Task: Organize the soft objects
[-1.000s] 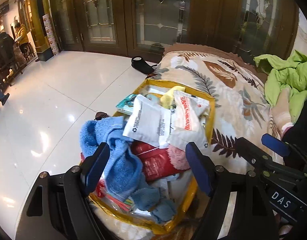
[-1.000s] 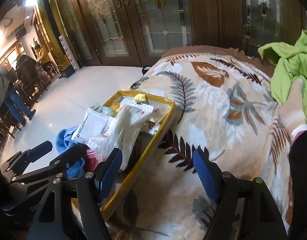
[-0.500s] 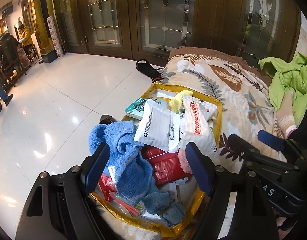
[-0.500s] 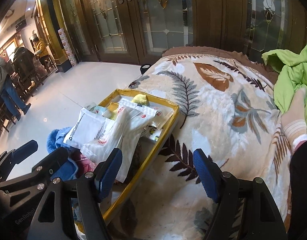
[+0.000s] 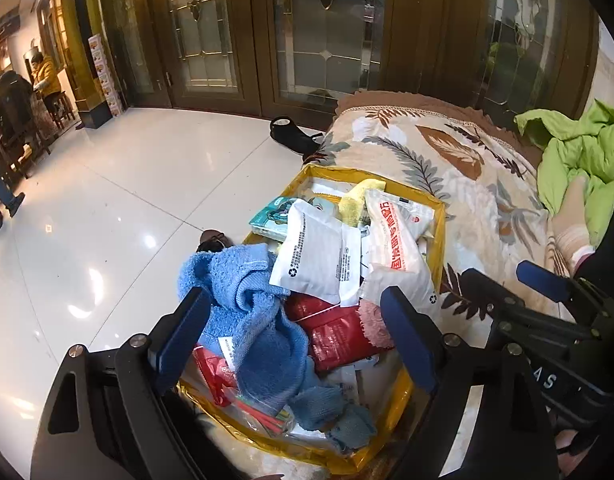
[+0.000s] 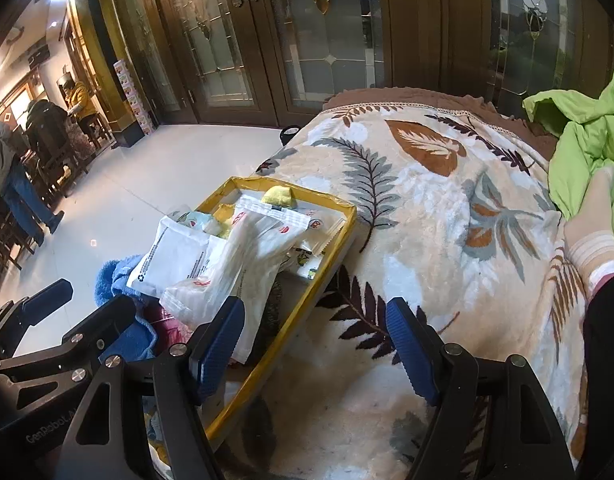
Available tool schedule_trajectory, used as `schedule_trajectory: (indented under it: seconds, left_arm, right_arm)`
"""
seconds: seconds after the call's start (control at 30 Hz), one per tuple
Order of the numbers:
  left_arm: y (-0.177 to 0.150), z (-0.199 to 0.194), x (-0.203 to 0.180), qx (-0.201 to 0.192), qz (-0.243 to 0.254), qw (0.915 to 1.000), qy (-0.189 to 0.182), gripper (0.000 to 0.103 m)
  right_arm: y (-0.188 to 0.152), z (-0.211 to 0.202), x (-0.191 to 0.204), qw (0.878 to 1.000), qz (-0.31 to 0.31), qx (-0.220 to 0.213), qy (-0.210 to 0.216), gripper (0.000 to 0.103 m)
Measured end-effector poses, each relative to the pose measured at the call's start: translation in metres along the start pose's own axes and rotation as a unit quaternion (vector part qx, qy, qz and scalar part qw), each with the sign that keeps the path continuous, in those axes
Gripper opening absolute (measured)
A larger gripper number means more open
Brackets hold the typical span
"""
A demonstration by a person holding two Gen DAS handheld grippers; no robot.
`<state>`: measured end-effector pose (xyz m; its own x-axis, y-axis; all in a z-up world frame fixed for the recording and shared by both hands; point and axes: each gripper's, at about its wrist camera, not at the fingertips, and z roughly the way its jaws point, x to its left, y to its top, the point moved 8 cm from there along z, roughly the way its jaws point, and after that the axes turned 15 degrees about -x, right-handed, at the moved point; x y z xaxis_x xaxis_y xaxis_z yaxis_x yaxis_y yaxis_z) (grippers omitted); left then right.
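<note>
Bed with leaf-print blanket carries everything; its right stretch is bare blanket, with a green garment bunched at the far right corner. Yellow tray sits along the bed's left edge, heaped: blue towel draped over the near left corner and spilling past the rim, white pouches and a red-lettered white bag mid-tray, red packet under them, yellow cloth toward the far end. Over the last second the left-wrist view has pulled back and slightly up from the tray; contents have not shifted. Left claw hangs over the towel, fingers spread, nothing between them. Right claw released too, empty, over the tray's right rim and bare blanket. Judgement: no item is in transit; sorting status undetermined from this heap.
</note>
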<state>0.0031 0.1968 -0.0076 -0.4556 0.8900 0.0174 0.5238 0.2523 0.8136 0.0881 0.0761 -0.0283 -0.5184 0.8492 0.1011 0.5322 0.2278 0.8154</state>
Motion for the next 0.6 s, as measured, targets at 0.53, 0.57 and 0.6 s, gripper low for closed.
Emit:
schedule_trajectory:
  seconds: [0.53,0.57,0.6]
  left_arm:
    - [0.008,-0.002,0.012,-0.017,0.007,0.9998,0.003,0.088]
    - [0.009,-0.002,0.011,-0.016,0.007,0.9998,0.002,0.088]
    - [0.008,-0.002,0.010,-0.016,0.008,0.9998,0.001,0.088]
  right_arm:
    - [0.000,0.000,0.000,1.000,0.000,0.001,0.005,0.075]
    - [0.000,0.000,0.000,1.000,0.001,0.001,0.004,0.075]
    - [0.000,0.000,0.000,1.000,0.001,0.002,0.004,0.075]
